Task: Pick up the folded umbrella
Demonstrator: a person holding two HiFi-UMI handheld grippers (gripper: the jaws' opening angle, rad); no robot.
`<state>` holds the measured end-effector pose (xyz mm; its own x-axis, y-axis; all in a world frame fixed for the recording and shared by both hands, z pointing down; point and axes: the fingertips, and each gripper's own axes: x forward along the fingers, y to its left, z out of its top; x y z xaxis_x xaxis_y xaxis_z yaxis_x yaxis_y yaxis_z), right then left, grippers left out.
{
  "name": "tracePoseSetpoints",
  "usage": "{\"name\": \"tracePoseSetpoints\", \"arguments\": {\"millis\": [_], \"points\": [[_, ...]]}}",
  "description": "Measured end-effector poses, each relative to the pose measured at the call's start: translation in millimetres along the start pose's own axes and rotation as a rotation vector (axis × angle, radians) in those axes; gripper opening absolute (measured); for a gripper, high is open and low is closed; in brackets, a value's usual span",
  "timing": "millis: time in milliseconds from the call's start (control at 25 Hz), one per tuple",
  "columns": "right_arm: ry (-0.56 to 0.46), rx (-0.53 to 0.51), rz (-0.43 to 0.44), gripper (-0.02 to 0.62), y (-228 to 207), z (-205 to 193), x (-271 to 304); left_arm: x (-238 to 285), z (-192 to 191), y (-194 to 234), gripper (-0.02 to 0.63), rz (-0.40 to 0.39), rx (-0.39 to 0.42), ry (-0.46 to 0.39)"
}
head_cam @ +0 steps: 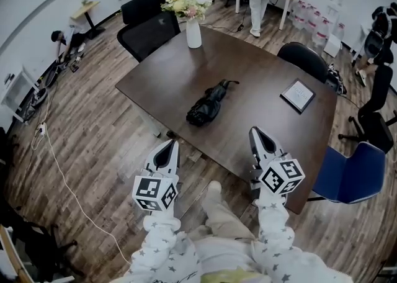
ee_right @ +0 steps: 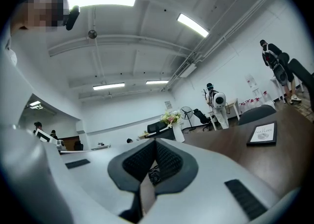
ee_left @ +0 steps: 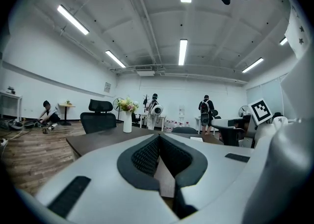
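Observation:
The folded umbrella [head_cam: 208,105] is black and lies on the dark brown table [head_cam: 167,83] near its middle, with its strap end pointing toward the far right. Both grippers are held short of the table's near edge, apart from the umbrella. My left gripper [head_cam: 171,143] hangs over the floor at the near left, jaws together and empty. My right gripper [head_cam: 254,130] sits just over the near edge, also shut with nothing in it. In the right gripper view a dark bit of the umbrella [ee_right: 153,174] shows beyond the closed jaws [ee_right: 156,141]. The left gripper view shows shut jaws [ee_left: 159,135] and the tabletop.
A white vase of flowers [head_cam: 193,30] stands at the table's far end, and a framed card [head_cam: 298,95] lies at its right. Black chairs [head_cam: 149,27] stand behind, a blue chair [head_cam: 347,173] at the near right. People stand at the back, and a cable [head_cam: 62,170] runs across the floor.

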<state>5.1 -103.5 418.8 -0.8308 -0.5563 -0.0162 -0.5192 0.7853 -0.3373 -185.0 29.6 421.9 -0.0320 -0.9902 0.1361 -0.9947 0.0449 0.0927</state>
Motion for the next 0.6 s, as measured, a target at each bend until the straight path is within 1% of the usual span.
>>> {"name": "tracePoseSetpoints", "arguments": {"millis": [240, 400, 600], "points": [[0.002, 0.013, -0.015, 0.021, -28.1, 2.1, 57.9, 63.0, 3.4, 24.5, 0.026, -0.043, 0.010, 0.032], [0.006, 0.017, -0.030, 0.021, -49.1, 12.6, 91.0, 108.2, 1.0, 34.4, 0.026, -0.077, 0.010, 0.106], [0.016, 0.011, -0.040, 0.021, -67.7, 17.3, 125.8, 157.2, -0.3, 46.1, 0.026, -0.121, 0.012, 0.157]]}}
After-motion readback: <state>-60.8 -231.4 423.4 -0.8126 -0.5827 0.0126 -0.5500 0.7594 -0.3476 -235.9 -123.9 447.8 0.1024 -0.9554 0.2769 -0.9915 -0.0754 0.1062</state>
